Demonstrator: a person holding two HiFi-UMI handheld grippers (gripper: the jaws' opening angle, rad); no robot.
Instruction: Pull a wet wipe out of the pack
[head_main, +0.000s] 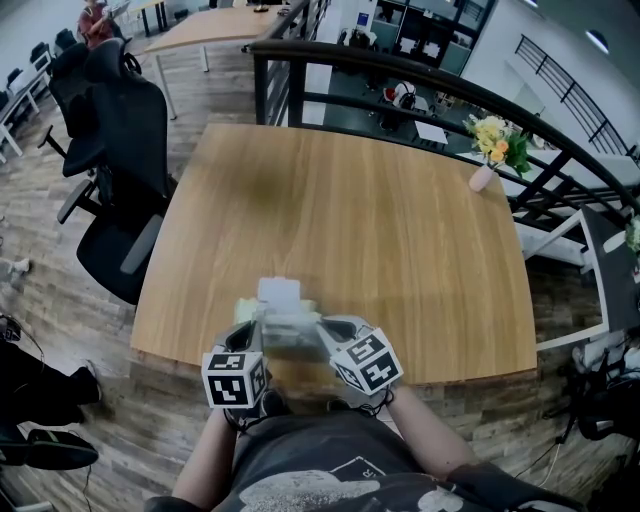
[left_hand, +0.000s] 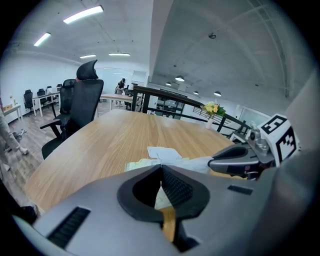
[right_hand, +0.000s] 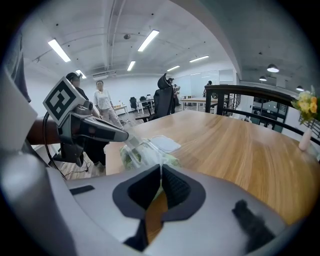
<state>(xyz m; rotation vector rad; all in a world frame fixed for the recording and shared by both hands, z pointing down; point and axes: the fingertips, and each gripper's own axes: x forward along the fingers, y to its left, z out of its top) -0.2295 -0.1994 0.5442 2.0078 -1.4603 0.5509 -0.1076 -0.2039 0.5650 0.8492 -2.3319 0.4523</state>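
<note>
Scene: a wet-wipe pack (head_main: 287, 328) is shown lying at the near edge of a wooden table (head_main: 350, 200), about midway along that edge. A vase of flowers (head_main: 483, 176) stands by the far right corner.
Left side: the left gripper (head_main: 262, 318) is clenched, its tips brought together on the thin film at the pack's left end.
Right side: the right gripper (head_main: 322, 325) is likewise clamped, with the pack's right end pinched between its tips.
Lid: a white flap (head_main: 278, 291) is seen on the pack's far side. Whether it is open cannot be told, and no wipe is seen drawn out.
Handling: the pack is judged light, soft and crinkly, with slippery film, so it is likely to be dragged along by any pull unless it is pinned. A wipe is expected to be damp, limp, easily torn and stuck to the next one.
Where to take hold: one end of the pack is best held down, while the top wipe's exposed tip at the opening is pinched and drawn upward steadily.
Stage: judged early, with extraction not yet begun.
</note>
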